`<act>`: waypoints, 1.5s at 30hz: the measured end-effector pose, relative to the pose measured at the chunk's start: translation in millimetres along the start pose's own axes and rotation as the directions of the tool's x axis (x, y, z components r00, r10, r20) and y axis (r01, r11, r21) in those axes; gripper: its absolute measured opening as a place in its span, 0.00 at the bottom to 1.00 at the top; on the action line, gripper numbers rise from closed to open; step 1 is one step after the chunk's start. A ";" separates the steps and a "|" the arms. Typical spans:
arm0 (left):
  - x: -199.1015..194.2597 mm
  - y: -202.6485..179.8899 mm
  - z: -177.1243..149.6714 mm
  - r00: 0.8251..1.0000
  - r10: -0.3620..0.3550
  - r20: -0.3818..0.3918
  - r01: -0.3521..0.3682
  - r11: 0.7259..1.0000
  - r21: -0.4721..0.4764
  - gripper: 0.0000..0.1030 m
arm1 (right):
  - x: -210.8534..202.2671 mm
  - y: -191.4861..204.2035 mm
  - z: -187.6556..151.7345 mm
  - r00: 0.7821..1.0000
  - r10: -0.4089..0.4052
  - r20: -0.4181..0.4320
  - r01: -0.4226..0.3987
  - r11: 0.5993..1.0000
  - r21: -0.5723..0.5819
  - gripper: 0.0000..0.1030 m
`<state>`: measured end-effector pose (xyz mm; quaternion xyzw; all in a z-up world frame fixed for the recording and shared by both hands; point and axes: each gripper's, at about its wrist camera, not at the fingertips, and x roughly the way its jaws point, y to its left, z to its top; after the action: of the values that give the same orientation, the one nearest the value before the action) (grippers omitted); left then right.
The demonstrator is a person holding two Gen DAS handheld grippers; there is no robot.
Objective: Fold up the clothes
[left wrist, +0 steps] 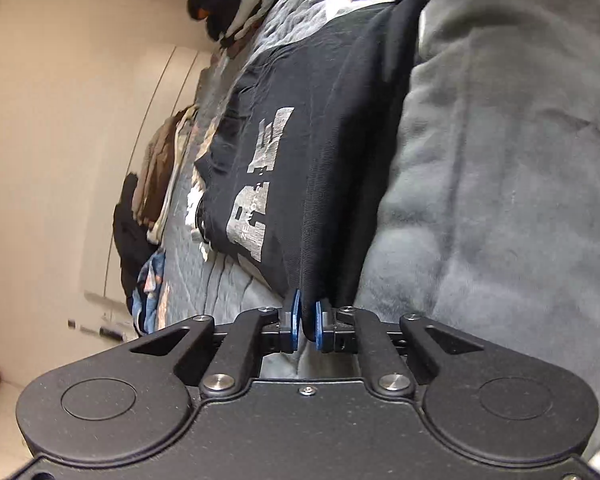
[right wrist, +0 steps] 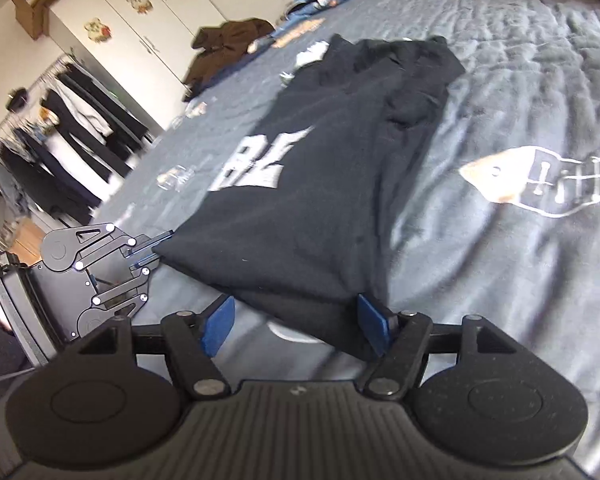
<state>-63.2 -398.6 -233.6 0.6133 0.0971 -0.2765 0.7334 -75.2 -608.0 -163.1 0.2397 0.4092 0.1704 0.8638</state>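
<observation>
Black cotton tee with grey block lettering point(right wrist: 300, 184) is lying on the grey quilted bedspread point(right wrist: 520, 92), long axis running away from both tongs, left gripper point(left wrist: 306, 322) pinching its near hem corner, right gripper point(right wrist: 296, 322) hanging wide around the other (not gripping).

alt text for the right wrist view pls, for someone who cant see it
A black shirt with white letters lies partly folded on a grey quilt. The right gripper is open, its blue fingers either side of the shirt's near corner. The left gripper is shut on the shirt's left corner.
</observation>
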 end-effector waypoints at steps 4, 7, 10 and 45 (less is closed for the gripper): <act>-6.3 7.1 4.3 0.999 0.048 -0.007 -0.048 0.997 -0.063 0.37 | -14.9 -9.0 4.0 0.999 0.010 0.031 -0.012 0.997 0.079 0.70; -16.2 9.8 8.7 0.995 0.100 0.030 -0.097 0.992 -0.075 0.55 | -25.9 -5.7 9.5 0.992 0.061 0.107 -0.071 0.994 0.086 0.70; -23.8 9.9 17.1 0.987 0.143 0.070 -0.137 0.987 -0.086 0.66 | -29.7 3.5 16.9 0.976 0.122 0.181 -0.137 0.988 0.072 0.71; -38.1 148.4 -56.8 0.955 0.032 0.294 0.281 0.209 -0.937 0.83 | 15.9 27.3 40.4 0.952 0.147 0.267 -0.185 0.975 0.122 0.77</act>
<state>-5.8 -319.5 -102.7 -0.0296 0.2047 -0.2880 0.9350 -36.3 -588.7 -135.7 0.3556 0.2836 0.1798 0.8722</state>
